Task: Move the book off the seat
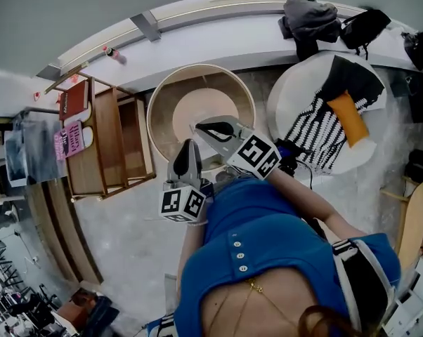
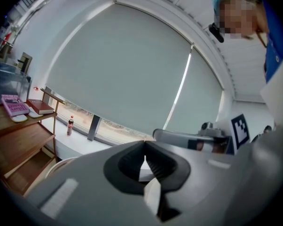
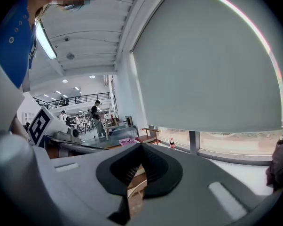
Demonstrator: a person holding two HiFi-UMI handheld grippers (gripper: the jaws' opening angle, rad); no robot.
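Evidently at the approach step; left tongs (image 1: 190, 147) and right tongs (image 1: 203, 127) both pressed together, pinching nothing; apparently an orange book (image 1: 348, 117) lying on the striped cloth (image 1: 317, 135) over the white seat (image 1: 282, 98), well apart to the right; next: turn right, spread tongs, reach; no legible writing anywhere.
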